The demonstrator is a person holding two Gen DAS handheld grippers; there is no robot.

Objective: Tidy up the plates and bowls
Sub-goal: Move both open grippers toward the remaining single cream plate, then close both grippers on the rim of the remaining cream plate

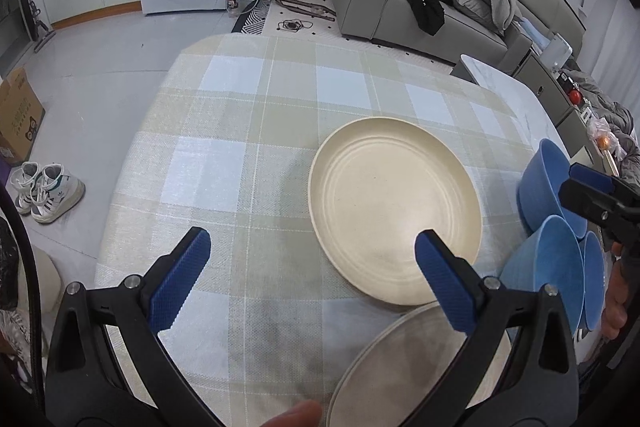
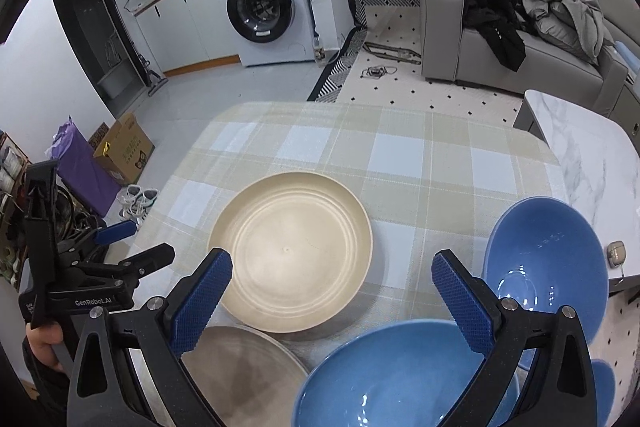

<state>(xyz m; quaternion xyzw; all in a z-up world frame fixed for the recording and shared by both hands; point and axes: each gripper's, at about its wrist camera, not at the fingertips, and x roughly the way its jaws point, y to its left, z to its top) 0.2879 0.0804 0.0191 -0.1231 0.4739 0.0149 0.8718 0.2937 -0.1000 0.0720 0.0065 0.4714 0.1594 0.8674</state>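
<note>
Cream ridged round plate (image 2: pixel 291 251) sits on the checked desk (image 2: pixel 400 155) ahead of both tools; glossy blue bowls (image 2: pixel 546 259) beside the right tool (image 2: pixel 331 291). Left tool (image 1: pixel 312 275) and right both wide open, empty.

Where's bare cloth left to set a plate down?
Free: the far half of the tablecloth beyond the cream plate, and the strip to its left. Crowded: the near right corner, where the grey plate and blue bowls sit close together.
</note>
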